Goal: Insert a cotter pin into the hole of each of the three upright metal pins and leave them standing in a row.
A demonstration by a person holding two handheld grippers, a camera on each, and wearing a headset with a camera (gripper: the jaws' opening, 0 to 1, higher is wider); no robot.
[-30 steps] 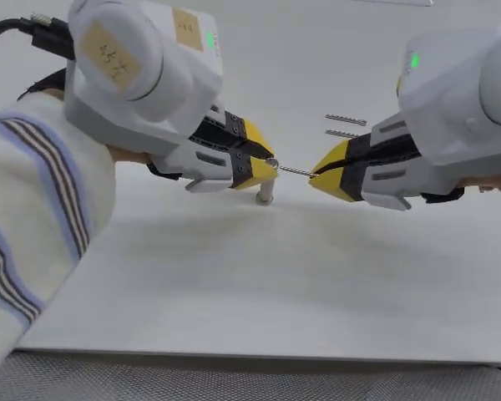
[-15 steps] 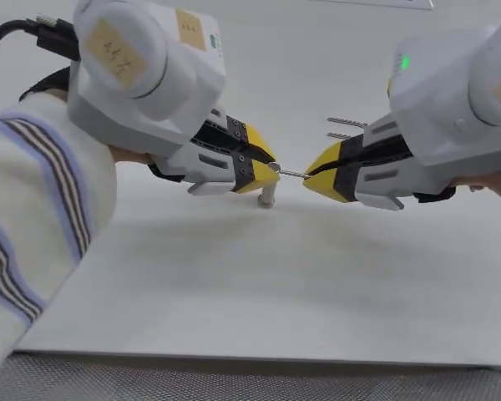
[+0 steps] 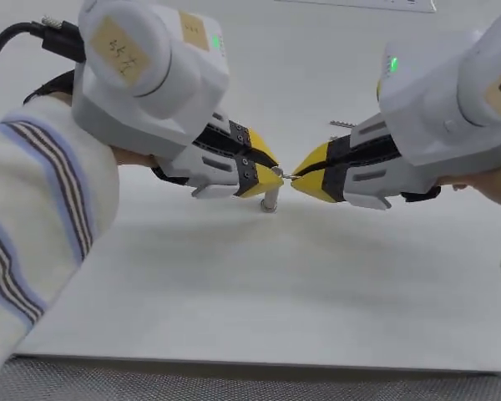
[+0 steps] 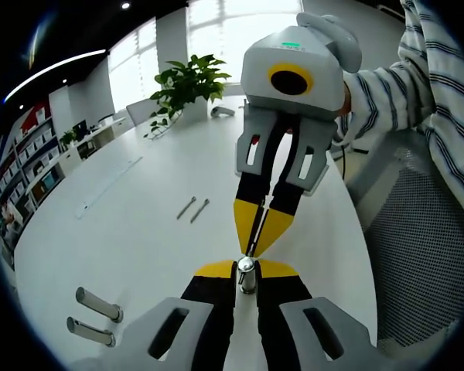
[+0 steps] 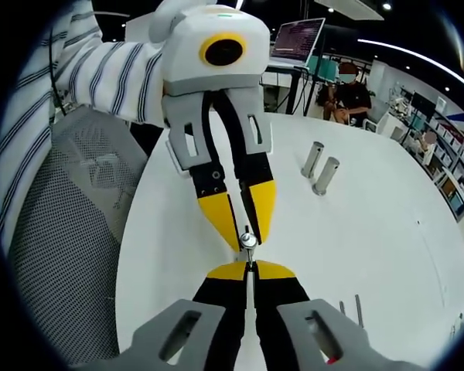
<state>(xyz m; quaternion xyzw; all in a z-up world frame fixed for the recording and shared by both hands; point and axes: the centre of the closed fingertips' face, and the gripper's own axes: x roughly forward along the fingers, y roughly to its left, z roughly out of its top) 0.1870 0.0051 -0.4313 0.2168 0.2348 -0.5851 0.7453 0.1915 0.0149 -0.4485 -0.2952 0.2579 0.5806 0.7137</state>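
An upright metal pin (image 3: 270, 200) stands on the white table, its head (image 4: 247, 268) held in my left gripper (image 3: 273, 173), which is shut on it. From the right, my right gripper (image 3: 295, 179) is shut on a thin cotter pin (image 3: 286, 176), whose tip meets the pin's head (image 5: 248, 240). The two grippers' yellow tips almost touch. In the left gripper view the right gripper (image 4: 255, 246) points down at the pin. In the right gripper view the left gripper (image 5: 247, 236) faces mine. Two more metal pins (image 4: 97, 304) (image 5: 319, 167) sit off to the side.
Two spare cotter pins (image 4: 193, 207) (image 3: 344, 125) lie on the table (image 3: 234, 284) beyond the grippers. A striped sleeve (image 3: 33, 225) covers the left forearm. A potted plant (image 4: 187, 81) stands at the table's far end. Grey mesh floor (image 5: 77, 232) lies past the table's edge.
My right gripper has moved left toward the held pin, and the stretch of cotter pin showing between the two grippers has shrunk to a sliver. The left gripper has held still.
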